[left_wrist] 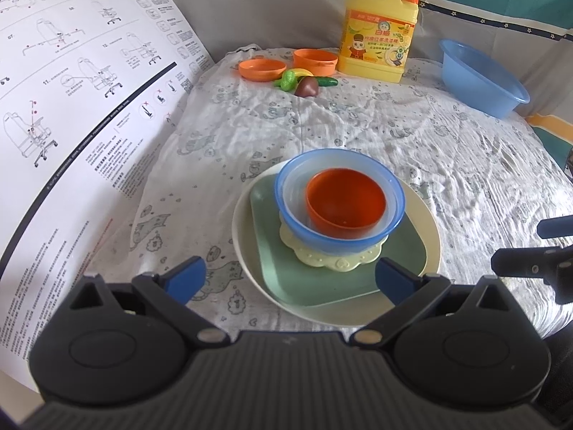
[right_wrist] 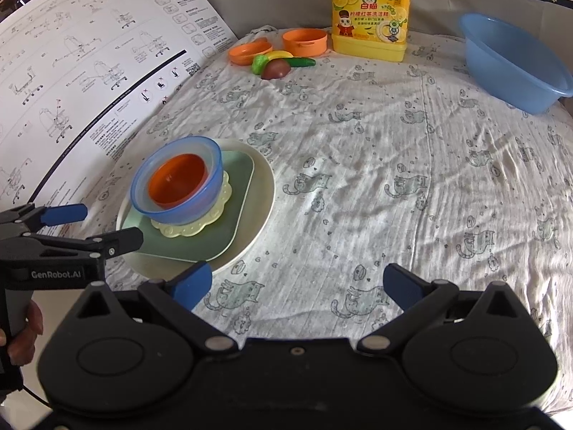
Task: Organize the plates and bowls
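Note:
A stack stands on the cloth: a cream round plate (left_wrist: 247, 247) (right_wrist: 261, 193), a green square plate (left_wrist: 404, 254) (right_wrist: 200, 236), a pale yellow scalloped plate (left_wrist: 333, 261) (right_wrist: 200, 225), a blue bowl (left_wrist: 297, 211) (right_wrist: 143, 190) and an orange bowl (left_wrist: 343, 204) (right_wrist: 175, 182) inside it. My left gripper (left_wrist: 292, 279) (right_wrist: 107, 225) is open and empty, just in front of the stack. My right gripper (right_wrist: 299, 286) is open and empty over bare cloth, to the right of the stack; its tips show in the left wrist view (left_wrist: 519, 247).
At the back lie an orange dish (left_wrist: 261, 69) (right_wrist: 249, 52), an orange cup (left_wrist: 315, 61) (right_wrist: 304, 41), toy vegetables (left_wrist: 304, 82) (right_wrist: 275, 64) and a yellow detergent jug (left_wrist: 379, 32) (right_wrist: 370, 14). A blue basin (left_wrist: 480, 75) (right_wrist: 512, 61) sits at the right. A printed instruction sheet (left_wrist: 71, 107) (right_wrist: 89, 57) lies on the left.

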`<state>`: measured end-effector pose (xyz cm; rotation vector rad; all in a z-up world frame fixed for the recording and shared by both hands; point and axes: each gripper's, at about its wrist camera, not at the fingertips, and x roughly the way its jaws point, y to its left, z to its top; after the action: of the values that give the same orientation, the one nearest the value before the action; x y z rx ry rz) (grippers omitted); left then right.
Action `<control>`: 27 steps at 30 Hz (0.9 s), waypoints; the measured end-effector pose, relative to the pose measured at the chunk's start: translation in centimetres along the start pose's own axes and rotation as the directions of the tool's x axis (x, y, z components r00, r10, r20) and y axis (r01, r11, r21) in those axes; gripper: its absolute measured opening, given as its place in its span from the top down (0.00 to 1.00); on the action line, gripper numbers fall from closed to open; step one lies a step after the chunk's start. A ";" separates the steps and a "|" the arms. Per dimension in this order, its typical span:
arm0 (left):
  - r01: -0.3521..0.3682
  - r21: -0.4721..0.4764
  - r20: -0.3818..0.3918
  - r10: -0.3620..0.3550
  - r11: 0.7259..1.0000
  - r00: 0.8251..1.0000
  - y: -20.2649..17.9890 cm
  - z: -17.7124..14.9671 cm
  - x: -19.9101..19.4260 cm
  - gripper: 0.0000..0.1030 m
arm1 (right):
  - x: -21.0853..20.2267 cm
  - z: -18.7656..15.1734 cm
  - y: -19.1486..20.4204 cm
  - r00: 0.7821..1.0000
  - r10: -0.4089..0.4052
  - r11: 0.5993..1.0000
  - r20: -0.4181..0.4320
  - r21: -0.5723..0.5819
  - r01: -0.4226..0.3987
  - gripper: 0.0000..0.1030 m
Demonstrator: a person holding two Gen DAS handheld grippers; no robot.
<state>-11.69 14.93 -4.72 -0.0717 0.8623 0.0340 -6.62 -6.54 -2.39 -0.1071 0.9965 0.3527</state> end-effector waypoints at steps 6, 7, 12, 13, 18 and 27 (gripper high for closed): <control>-0.001 -0.001 0.000 0.001 1.000 1.000 -0.1 -0.1 0.0 0.00 | 0.0 0.0 -0.1 1.000 0.000 1.000 0.005 0.002 0.000 0.00; -0.001 0.000 0.001 0.001 1.000 1.000 -0.2 -0.1 0.0 0.00 | -0.1 0.0 -0.1 1.000 0.001 1.000 0.006 0.002 -0.001 0.00; 0.006 0.003 -0.005 -0.006 1.000 1.000 0.0 -0.1 0.0 0.00 | -0.2 0.0 0.0 1.000 0.001 1.000 0.008 0.002 -0.001 0.00; 0.008 0.003 -0.006 -0.008 1.000 1.000 0.1 0.0 0.0 0.00 | -0.2 0.0 0.0 1.000 0.001 1.000 0.009 0.002 -0.001 0.00; 0.019 0.014 -0.002 -0.019 1.000 1.000 0.2 0.0 -0.2 0.00 | -0.4 0.0 0.1 1.000 0.001 1.000 0.015 0.000 -0.001 0.00; 0.005 0.035 0.012 -0.006 0.999 1.000 0.0 0.2 -0.7 0.00 | -0.9 -0.1 0.3 1.000 0.002 1.000 0.027 -0.005 -0.002 0.00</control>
<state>-12.02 14.94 -4.09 -0.0411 0.8505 0.0144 -7.21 -6.44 -1.69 -0.1057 0.9694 0.3573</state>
